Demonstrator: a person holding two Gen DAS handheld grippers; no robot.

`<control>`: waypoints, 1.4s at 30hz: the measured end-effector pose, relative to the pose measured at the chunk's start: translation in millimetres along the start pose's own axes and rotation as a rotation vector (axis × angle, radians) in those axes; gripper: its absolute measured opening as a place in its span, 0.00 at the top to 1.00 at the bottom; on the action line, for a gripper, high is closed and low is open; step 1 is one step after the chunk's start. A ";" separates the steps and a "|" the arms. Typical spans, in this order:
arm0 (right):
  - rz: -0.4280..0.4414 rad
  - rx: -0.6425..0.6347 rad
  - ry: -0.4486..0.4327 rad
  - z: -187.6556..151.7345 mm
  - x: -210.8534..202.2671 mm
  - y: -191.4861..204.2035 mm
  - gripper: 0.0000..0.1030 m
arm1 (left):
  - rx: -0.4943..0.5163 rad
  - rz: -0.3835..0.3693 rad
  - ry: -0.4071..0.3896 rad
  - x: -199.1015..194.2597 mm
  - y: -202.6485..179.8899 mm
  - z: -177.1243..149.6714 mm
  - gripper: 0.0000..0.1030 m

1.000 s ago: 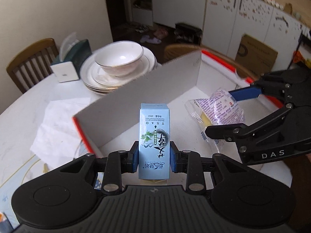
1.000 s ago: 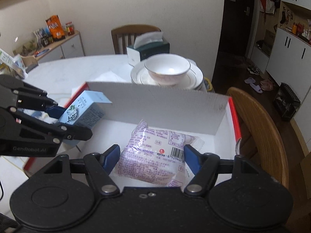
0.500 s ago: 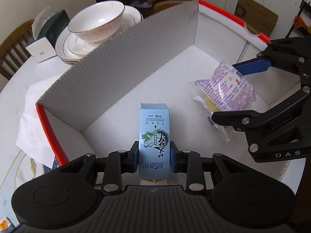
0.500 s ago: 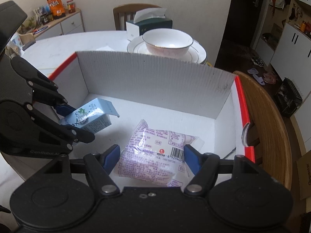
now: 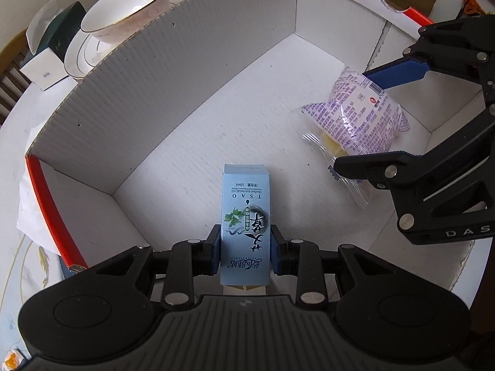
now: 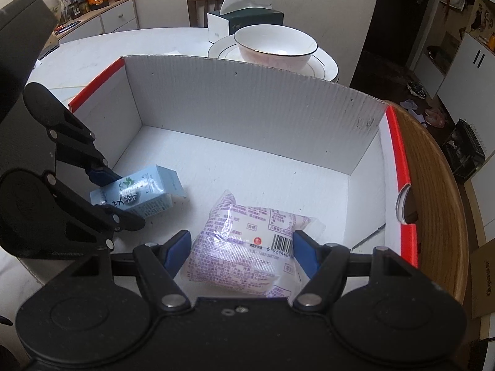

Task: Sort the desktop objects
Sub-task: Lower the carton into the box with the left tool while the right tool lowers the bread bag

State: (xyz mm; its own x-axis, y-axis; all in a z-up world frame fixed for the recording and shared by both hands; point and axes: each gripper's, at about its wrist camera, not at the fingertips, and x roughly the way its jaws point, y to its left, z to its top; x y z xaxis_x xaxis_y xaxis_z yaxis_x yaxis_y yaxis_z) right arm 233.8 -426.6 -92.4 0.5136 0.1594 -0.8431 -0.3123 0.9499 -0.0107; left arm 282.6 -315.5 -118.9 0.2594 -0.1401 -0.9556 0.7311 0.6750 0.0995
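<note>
Now both grippers sit down inside the white cardboard box [image 5: 191, 71], where a second ago they hung over its rim with the far wall level with the loads. The left gripper [image 5: 246, 252] is clamped on the pale blue carton [image 5: 246, 216], its pads pressed to the two long sides; the carton juts forward past the fingertips, and in the right wrist view its front end [image 6: 145, 196] looks at or near the box floor, though I cannot say it touches. The right gripper [image 6: 239, 249] has its jaws closed onto the purple-printed snack packet [image 6: 247, 241], which fills the gap between them and bulges out ahead (the clear sealed edge trails below the lower finger in the left view).

Judging by that drop, both items are as good as delivered, and the release is what remains.

Hard to read: the undersides of both items are hidden, so contact with the floor is uncertain. The near wall of the box is cut off behind each gripper body. Beyond the far wall, ahead of the jaws, a bowl on stacked plates [image 6: 275, 44] and a tissue box [image 6: 247, 15] show only in part.
</note>
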 end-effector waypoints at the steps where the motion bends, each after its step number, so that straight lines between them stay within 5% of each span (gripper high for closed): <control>1: 0.000 -0.002 0.000 0.2 0.1 0.3 0.31 | 0.000 0.000 0.002 0.3 -0.2 -0.1 0.72; 12: -0.001 -0.012 0.004 1.5 2.1 3.2 0.30 | -0.005 0.004 -0.003 -1.8 1.3 -3.3 0.70; 18: 0.002 -0.003 -0.024 2.8 -4.4 0.5 0.26 | -0.006 0.000 -0.053 -13.5 1.3 -6.9 0.45; 42: 0.034 0.101 -0.190 1.9 -57.1 -2.5 0.10 | -0.180 -0.035 -0.261 -74.7 8.7 -29.6 0.21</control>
State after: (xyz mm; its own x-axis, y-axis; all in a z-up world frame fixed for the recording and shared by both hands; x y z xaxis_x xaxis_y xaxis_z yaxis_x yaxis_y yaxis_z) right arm 206.7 -437.5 -43.2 0.6483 0.2304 -0.7257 -0.2549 0.9638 0.0783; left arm 250.9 -277.8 -54.9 0.4061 -0.3314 -0.8516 0.6249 0.7807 -0.0058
